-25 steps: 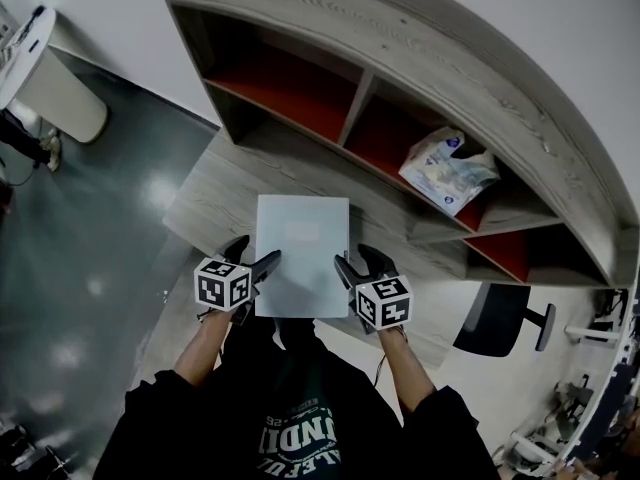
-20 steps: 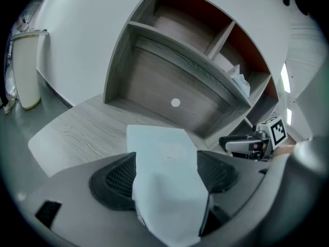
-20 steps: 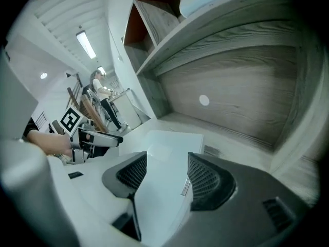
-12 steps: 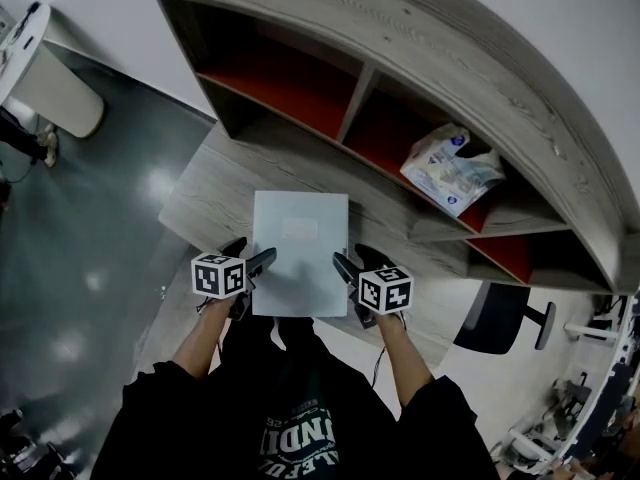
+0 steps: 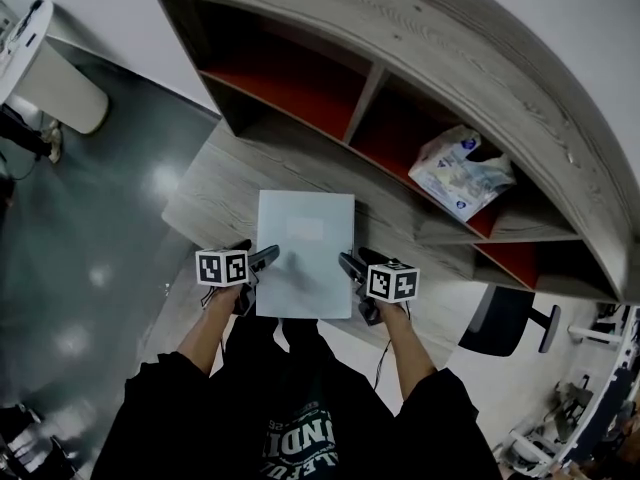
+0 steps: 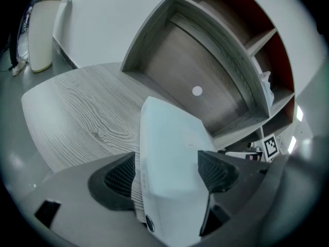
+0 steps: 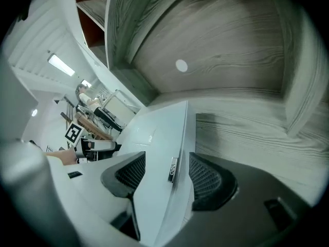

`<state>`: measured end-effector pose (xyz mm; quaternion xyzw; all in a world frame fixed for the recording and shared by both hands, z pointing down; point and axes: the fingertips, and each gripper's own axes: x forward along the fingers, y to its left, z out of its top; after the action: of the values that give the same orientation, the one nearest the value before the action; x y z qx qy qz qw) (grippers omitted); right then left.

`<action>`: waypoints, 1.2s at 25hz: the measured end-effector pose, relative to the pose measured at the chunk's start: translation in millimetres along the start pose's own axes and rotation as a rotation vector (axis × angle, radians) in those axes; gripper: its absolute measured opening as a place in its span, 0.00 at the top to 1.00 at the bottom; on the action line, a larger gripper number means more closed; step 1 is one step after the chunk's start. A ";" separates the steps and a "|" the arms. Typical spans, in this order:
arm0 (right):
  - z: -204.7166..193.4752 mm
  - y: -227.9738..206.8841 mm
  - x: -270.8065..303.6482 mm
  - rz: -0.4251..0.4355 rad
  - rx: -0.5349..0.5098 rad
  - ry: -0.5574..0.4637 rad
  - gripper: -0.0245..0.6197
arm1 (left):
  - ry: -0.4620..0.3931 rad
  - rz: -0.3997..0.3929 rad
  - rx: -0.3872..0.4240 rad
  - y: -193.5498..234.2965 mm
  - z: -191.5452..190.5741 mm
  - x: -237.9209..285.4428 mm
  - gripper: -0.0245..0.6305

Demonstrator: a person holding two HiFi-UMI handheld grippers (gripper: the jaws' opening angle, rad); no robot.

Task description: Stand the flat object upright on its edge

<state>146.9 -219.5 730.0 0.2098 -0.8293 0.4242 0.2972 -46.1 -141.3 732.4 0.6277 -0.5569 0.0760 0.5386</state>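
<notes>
A pale blue flat folder [image 5: 305, 253] lies on the grey wooden desk [image 5: 215, 193], its long side pointing toward the shelves. My left gripper [image 5: 262, 260] holds its near left edge. In the left gripper view the folder [image 6: 169, 138] fills the gap and both pads [image 6: 117, 181] press on it. My right gripper [image 5: 348, 264] is at the near right edge. In the right gripper view the folder's edge [image 7: 154, 138] with its small metal clasp sits between the jaws. Those jaws have just been opening, and a thin gap shows beside the right pad [image 7: 205, 178].
A shelf unit with red-backed compartments [image 5: 300, 88] stands behind the desk. A plastic bag of packets [image 5: 460, 173] fills its right compartment. An office chair [image 5: 505, 318] is on the floor at the right, a white bin [image 5: 60, 88] at the far left.
Both grippers have sunk toward the desk with the folder and rolled more level. The folder now lies lower and flatter on the desktop.
</notes>
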 end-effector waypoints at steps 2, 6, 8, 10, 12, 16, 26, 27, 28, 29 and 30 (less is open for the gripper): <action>-5.2 -1.9 4.3 0.000 0.009 0.017 0.59 | 0.011 -0.003 -0.022 2.0 -4.4 3.5 0.40; -6.8 1.4 10.8 0.009 0.011 0.037 0.59 | 0.045 -0.002 -0.034 6.0 -12.8 10.5 0.40; -7.4 2.5 14.0 0.019 0.023 0.044 0.59 | 0.059 -0.005 -0.042 6.5 -16.4 13.3 0.40; -9.0 1.7 17.0 0.021 0.035 0.053 0.59 | 0.075 -0.012 -0.048 6.0 -19.9 16.4 0.40; -10.9 -0.3 20.0 0.017 0.040 0.065 0.59 | 0.094 -0.018 -0.045 6.0 -22.8 19.5 0.40; -12.9 -4.0 24.0 0.025 0.069 0.078 0.59 | 0.116 -0.029 -0.051 6.8 -26.3 23.8 0.40; -15.6 -8.9 26.8 0.043 0.123 0.090 0.58 | 0.155 -0.097 -0.120 4.0 -32.1 32.4 0.40; -15.5 -9.2 27.7 0.045 0.129 0.086 0.58 | 0.157 -0.098 -0.122 4.6 -32.3 32.7 0.40; -15.4 -8.9 29.2 0.048 0.136 0.082 0.58 | 0.160 -0.098 -0.125 5.8 -32.4 32.5 0.40; -15.8 -8.5 30.6 0.053 0.145 0.079 0.58 | 0.163 -0.098 -0.128 6.9 -32.4 32.2 0.40; -16.4 -8.7 31.3 0.056 0.154 0.078 0.57 | 0.166 -0.099 -0.129 7.4 -32.5 32.4 0.40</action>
<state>134.3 -213.7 763.7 0.1922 -0.7875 0.5026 0.3004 -23.6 -135.0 772.6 0.6100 -0.4824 0.0650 0.6252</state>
